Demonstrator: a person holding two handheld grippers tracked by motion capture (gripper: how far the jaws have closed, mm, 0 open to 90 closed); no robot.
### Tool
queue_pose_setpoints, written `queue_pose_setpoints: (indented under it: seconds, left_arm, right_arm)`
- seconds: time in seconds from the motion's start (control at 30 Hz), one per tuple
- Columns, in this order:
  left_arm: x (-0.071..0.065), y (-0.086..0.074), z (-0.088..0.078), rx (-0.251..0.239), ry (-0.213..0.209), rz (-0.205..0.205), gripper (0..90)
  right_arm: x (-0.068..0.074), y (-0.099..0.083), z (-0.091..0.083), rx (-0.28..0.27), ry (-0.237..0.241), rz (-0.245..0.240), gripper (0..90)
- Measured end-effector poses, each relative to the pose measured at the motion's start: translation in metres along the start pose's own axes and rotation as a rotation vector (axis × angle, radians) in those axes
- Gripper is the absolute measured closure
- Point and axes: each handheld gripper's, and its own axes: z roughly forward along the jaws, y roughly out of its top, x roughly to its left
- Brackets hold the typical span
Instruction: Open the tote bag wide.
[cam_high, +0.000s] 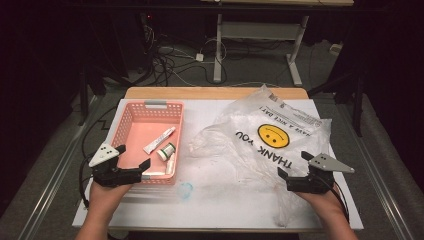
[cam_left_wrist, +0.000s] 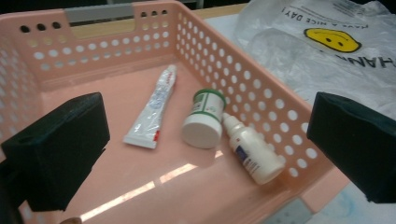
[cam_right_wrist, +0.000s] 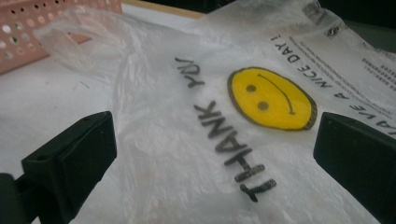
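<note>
A pink perforated basket (cam_high: 131, 116) (cam_left_wrist: 243, 79) stands at the left of the white table top. Inside it lie a white tube (cam_high: 159, 140) (cam_left_wrist: 155, 108), a small green-and-white jar (cam_high: 166, 151) (cam_left_wrist: 204, 119) and a white dropper bottle (cam_high: 170, 165) (cam_left_wrist: 252, 149). My left gripper (cam_high: 133, 157) (cam_left_wrist: 205, 149) hovers open at the basket's near edge, its jaws wide apart and empty. A clear plastic bag (cam_high: 270, 135) (cam_right_wrist: 210, 116) with a yellow smiley face and "THANK YOU" print lies flat on the right. My right gripper (cam_high: 295, 165) (cam_right_wrist: 215, 158) is open just over the bag's near part, holding nothing.
A small bluish smear (cam_high: 185, 189) marks the table in front of the basket. The wooden table edge (cam_high: 215, 93) runs along the far side. Beyond it are desk legs (cam_high: 218, 50) and cables on the floor.
</note>
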Motion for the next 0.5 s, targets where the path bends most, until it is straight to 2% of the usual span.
queue_pose_setpoints:
  seconds: [0.1,0.2,0.5]
  left_arm:
    - [0.007,-0.001,-0.003,0.002,0.016,-0.016,0.0]
    - [0.012,-0.003,-0.005,0.004,0.029,-0.03,0.0]
    - [0.014,-0.003,-0.005,-0.005,0.018,-0.039,0.0]
  right_arm:
    - [-0.002,-0.005,0.001,0.021,-0.002,-0.012,0.2]
    - [-0.002,-0.007,-0.001,0.019,-0.003,-0.017,0.2]
    - [-0.003,-0.008,-0.004,0.008,-0.01,-0.016,0.2]
